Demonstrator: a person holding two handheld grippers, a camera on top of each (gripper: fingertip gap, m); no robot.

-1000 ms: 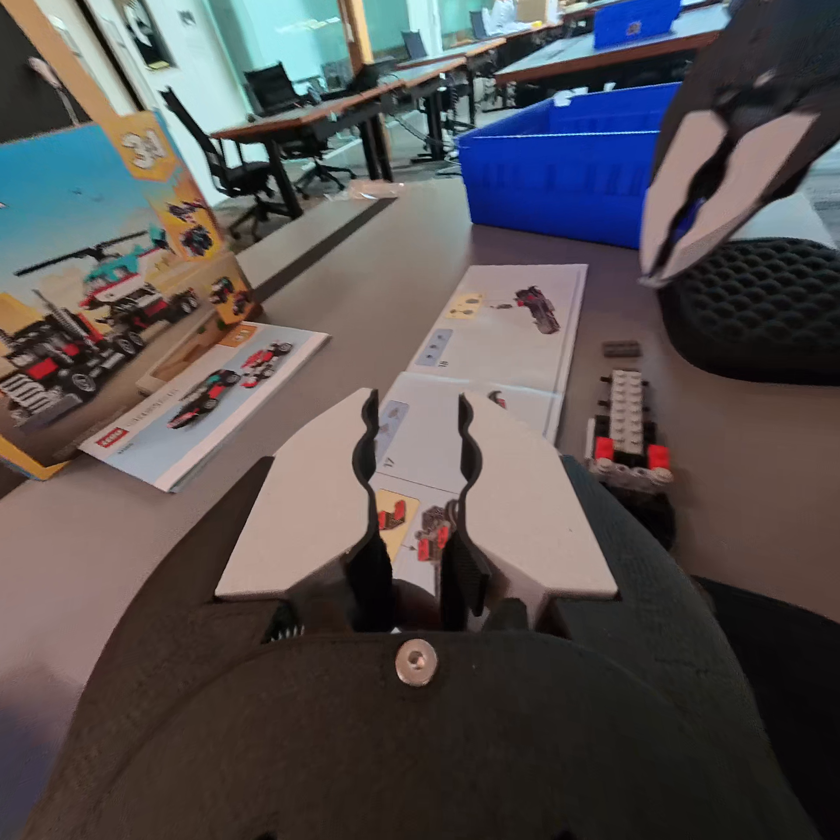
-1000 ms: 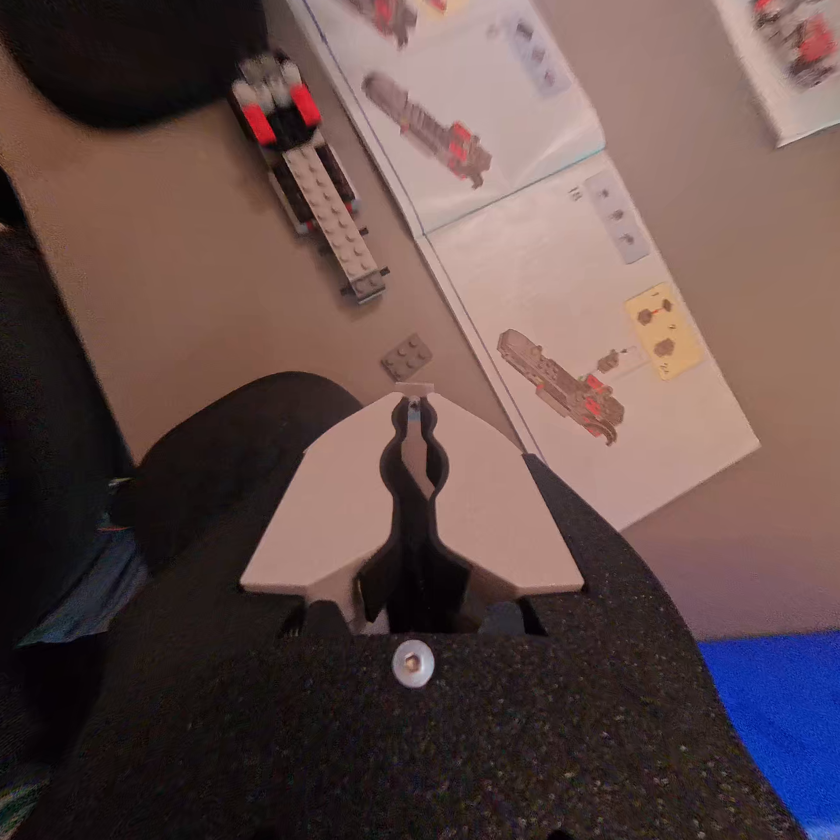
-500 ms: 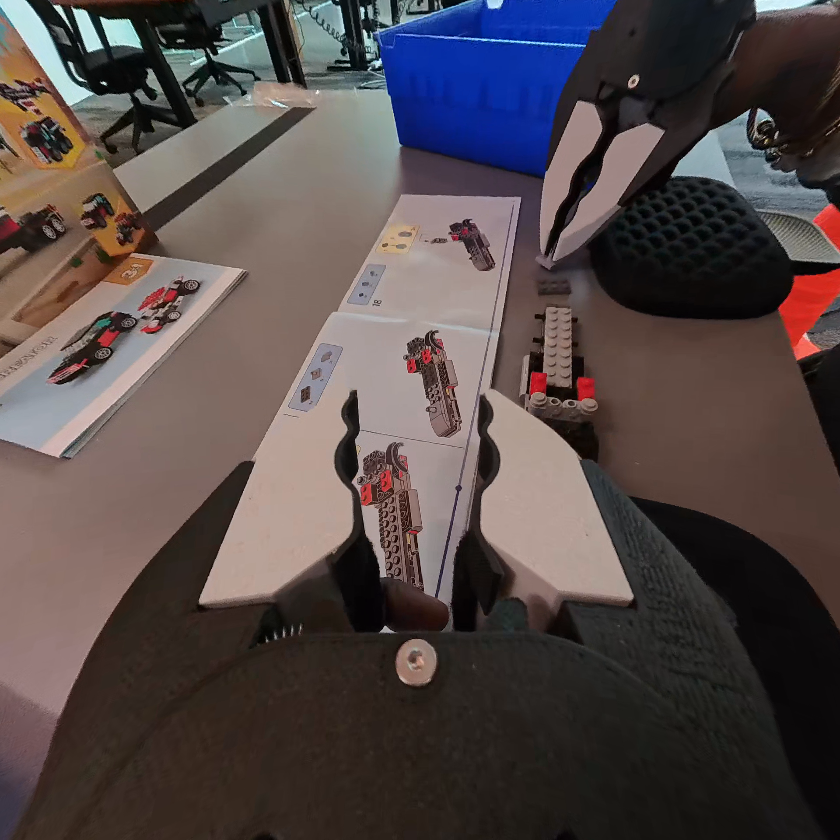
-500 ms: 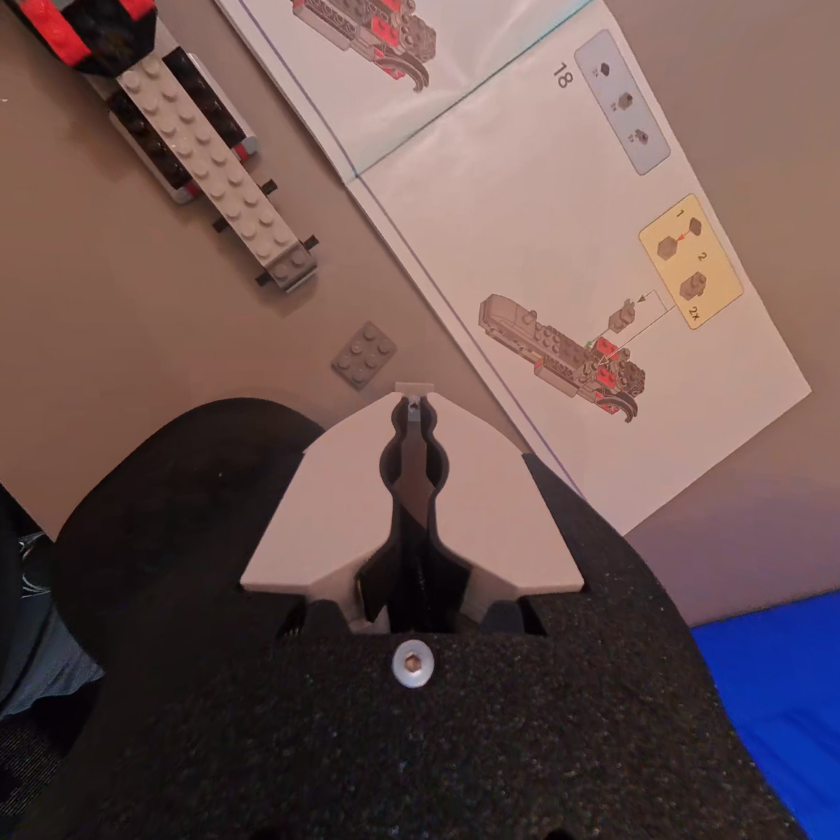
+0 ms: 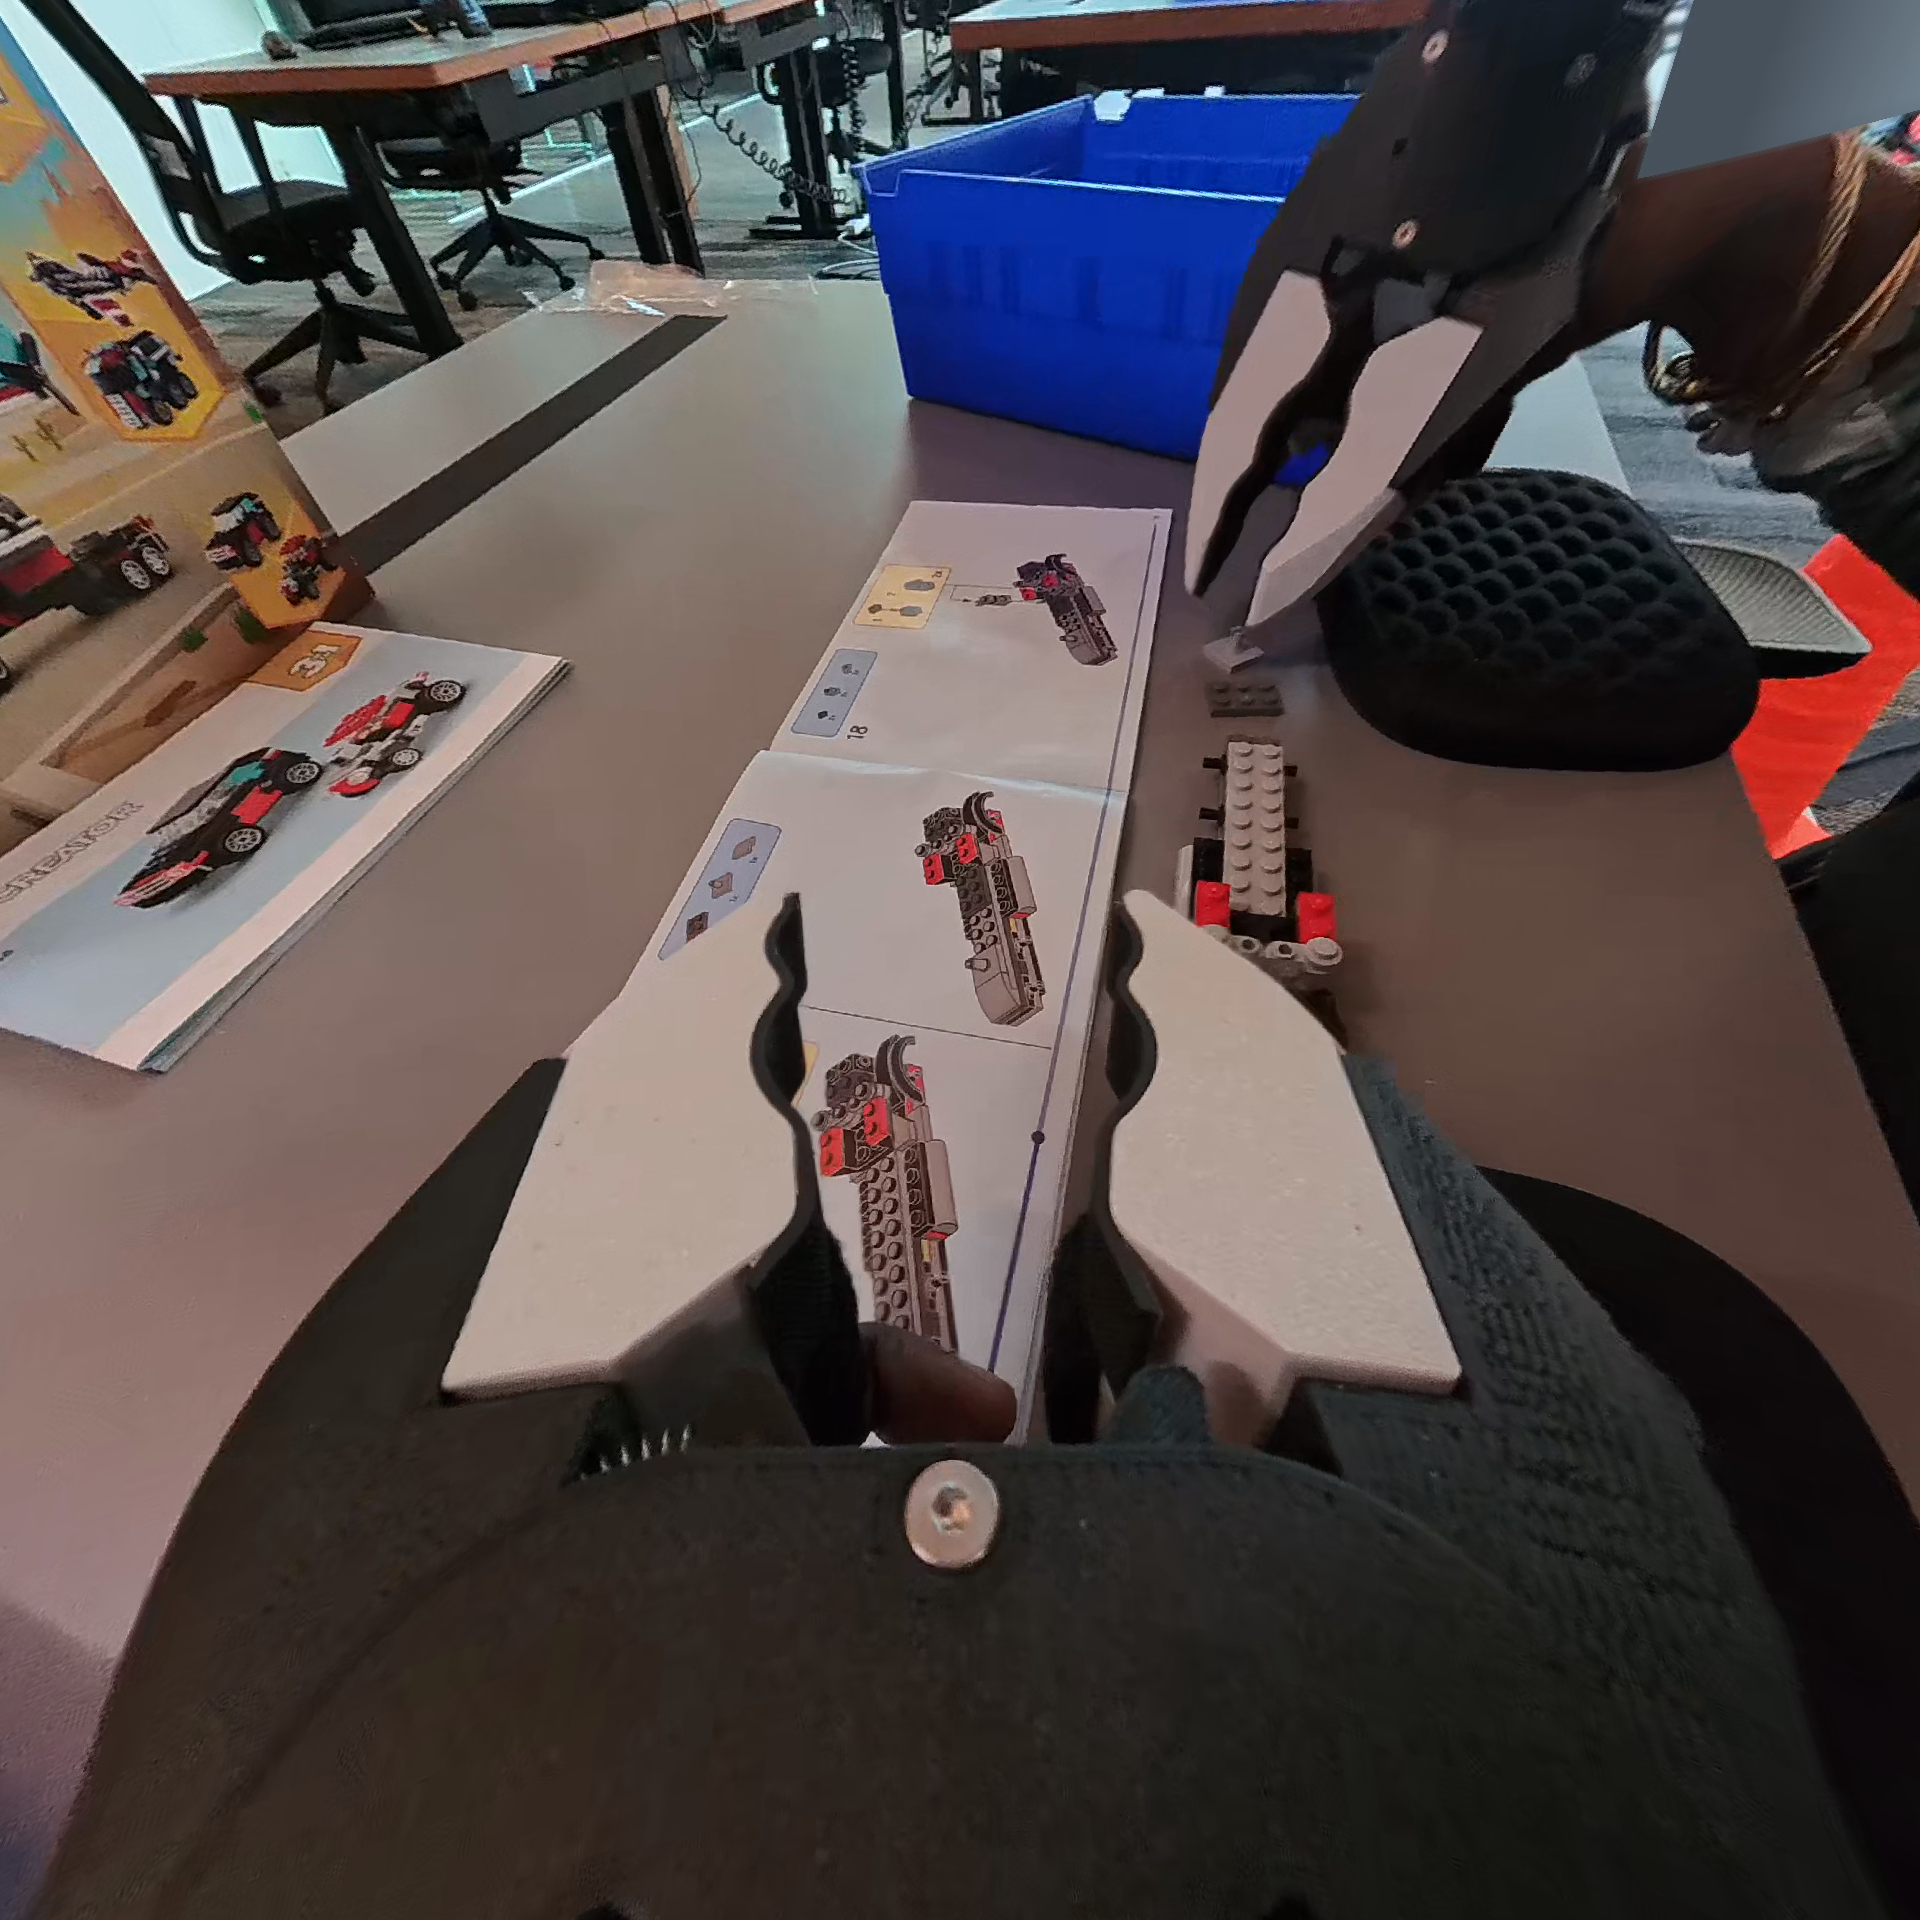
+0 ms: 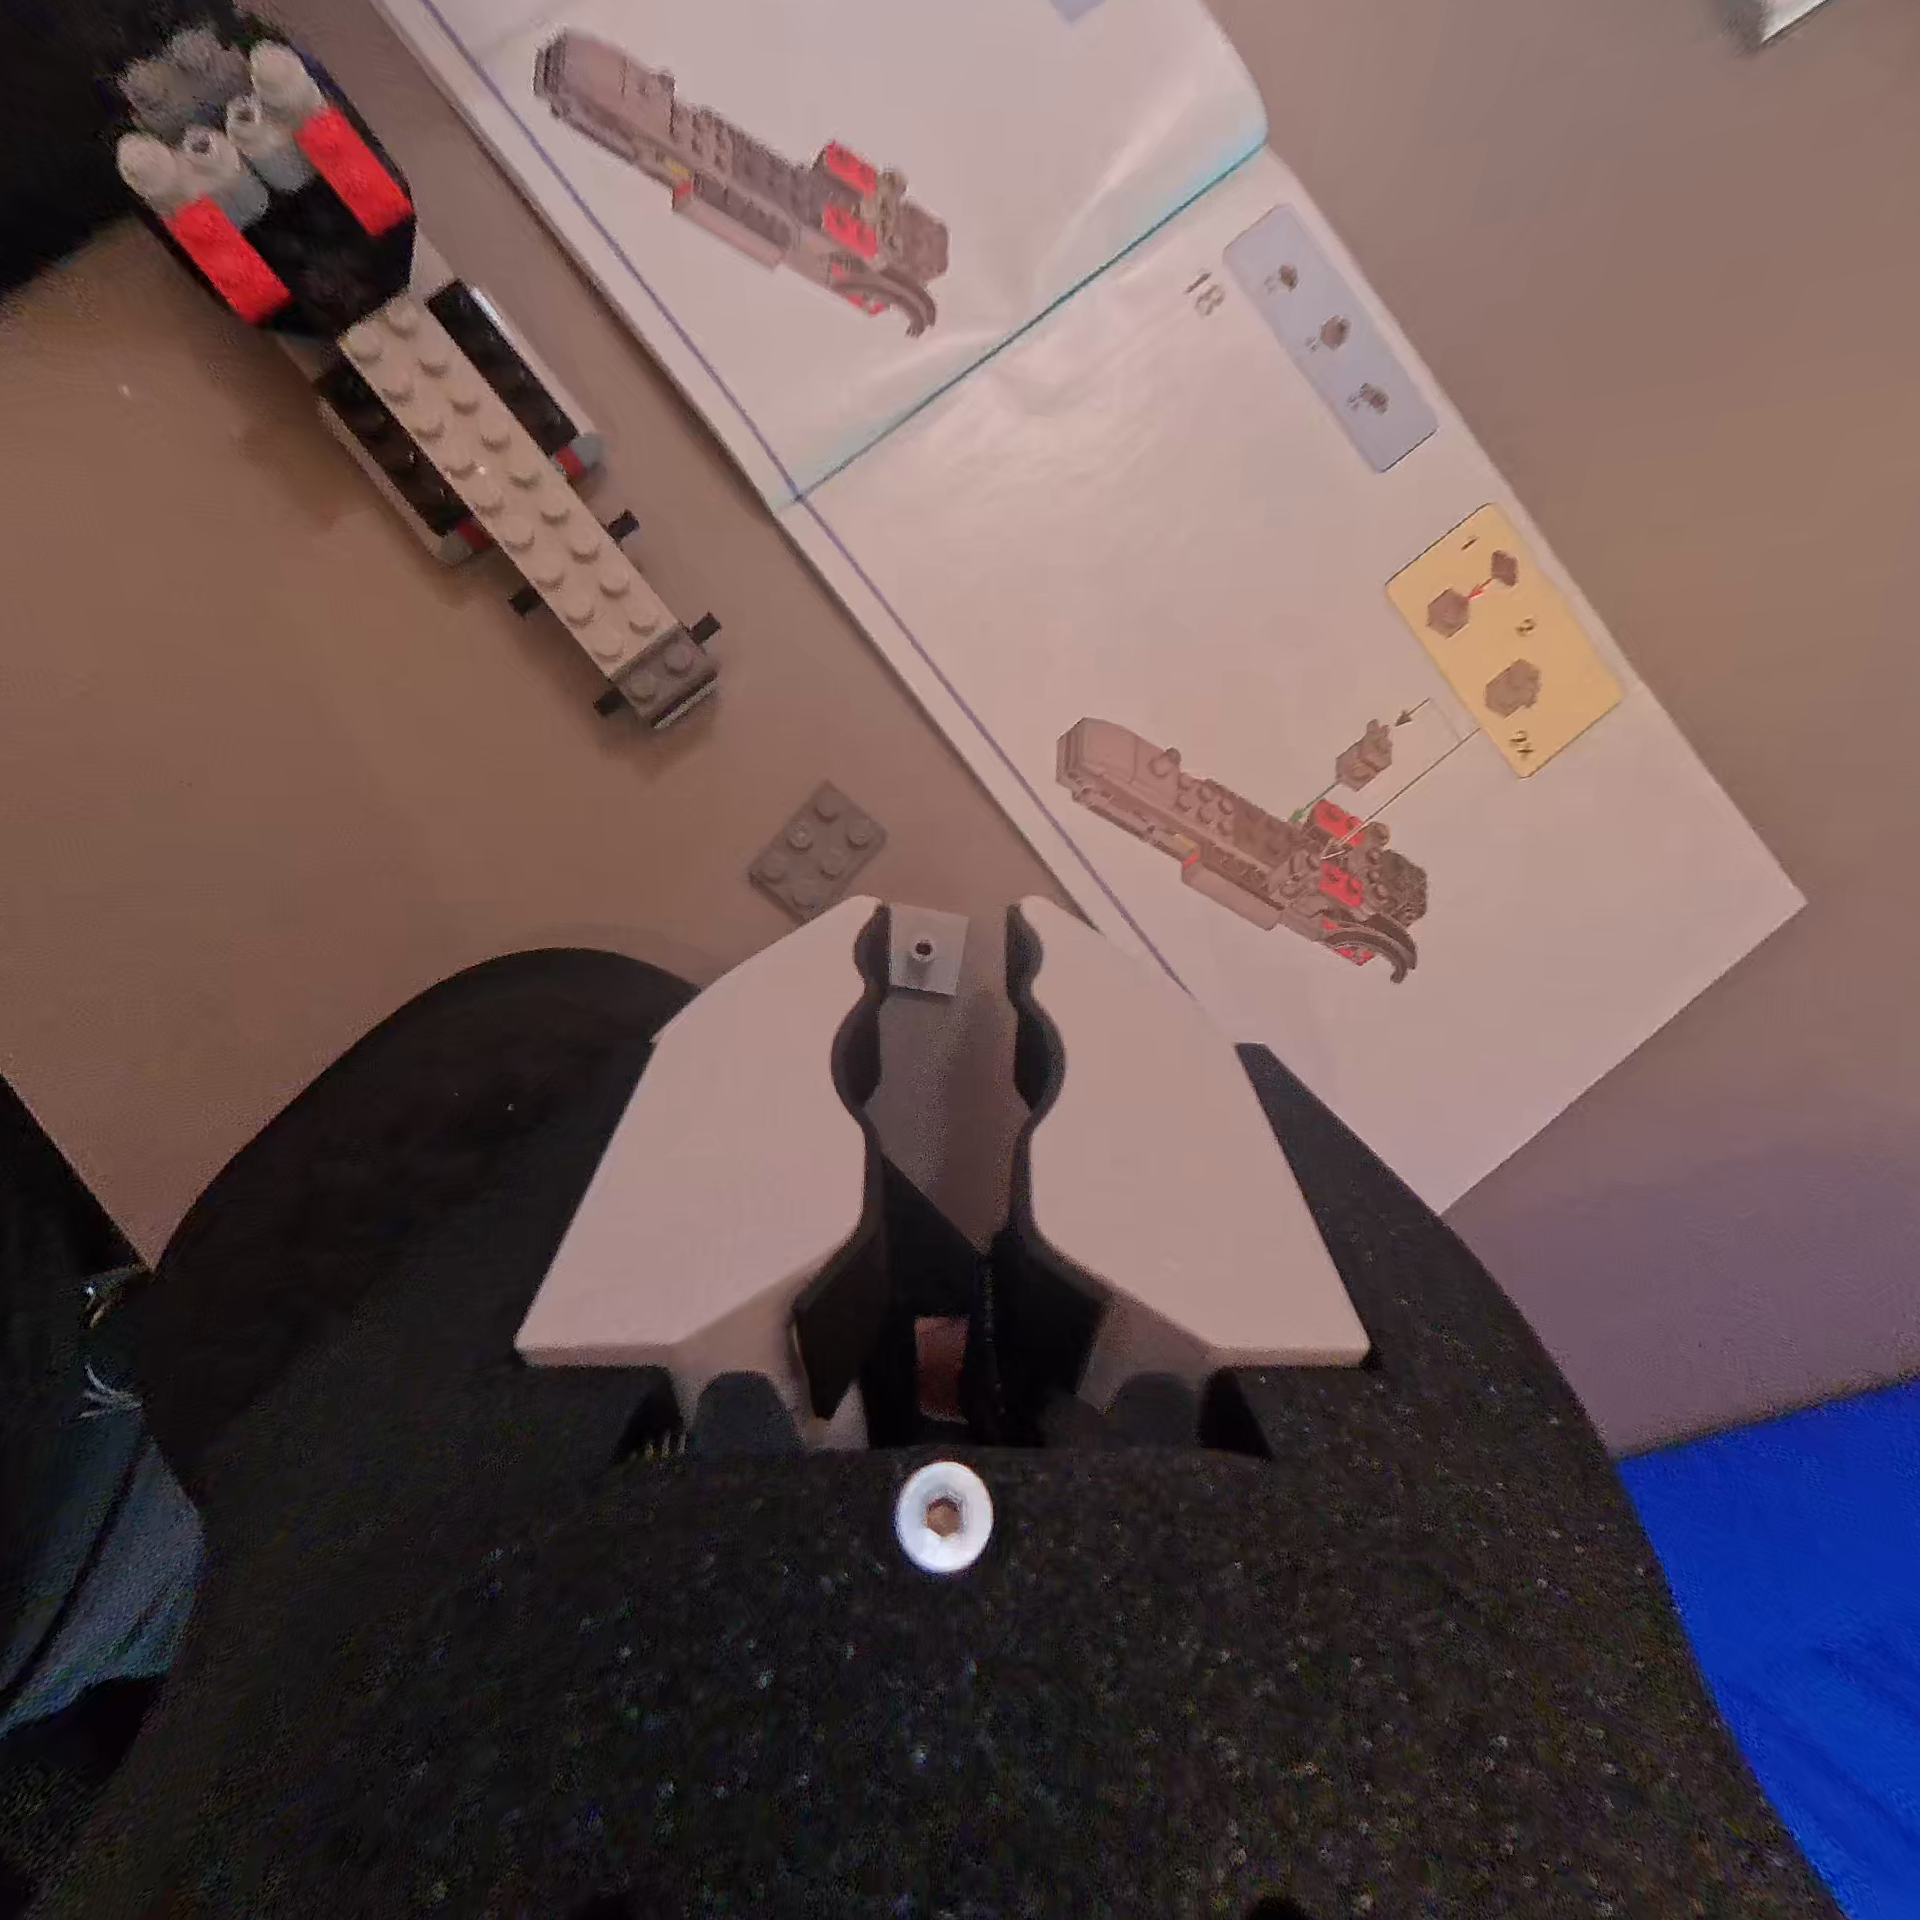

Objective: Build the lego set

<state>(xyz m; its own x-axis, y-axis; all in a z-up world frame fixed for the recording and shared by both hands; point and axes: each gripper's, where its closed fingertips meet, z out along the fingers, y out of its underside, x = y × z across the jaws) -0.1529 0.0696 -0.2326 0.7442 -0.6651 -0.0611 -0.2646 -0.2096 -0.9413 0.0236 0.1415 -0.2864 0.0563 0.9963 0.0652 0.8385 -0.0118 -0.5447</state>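
Right wrist view shows the right claw (image 6: 940, 914) with its two fingers now a little apart, and a small light grey piece (image 6: 925, 951) sits in the gap at the tips. Half a second ago those fingers were pressed together on that same piece, so the claw has let go. The piece looks like it lies on the bench (image 6: 260, 727), but the view is a bit blurry, so it might still lean on one finger. Just beside it lies a flat dark grey plate (image 6: 819, 850) with studs on top. A bit farther away sits the half-built lego truck (image 6: 488, 457), long and grey with red and black parts, right next to the open instruction booklet (image 6: 1143, 623). Left wrist view shows the left claw (image 5: 956, 925) wide apart and holding nothing, up over the booklet, and its gap is wider than a second ago. Behind are the blue bin (image 5: 1060, 281), a black pad (image 5: 1538, 613), the lego box (image 5: 125, 416) and a second booklet (image 5: 260, 810). My guess is the small piece was put down to be picked up in a better way, or to be joined with the plate before going onto the truck.
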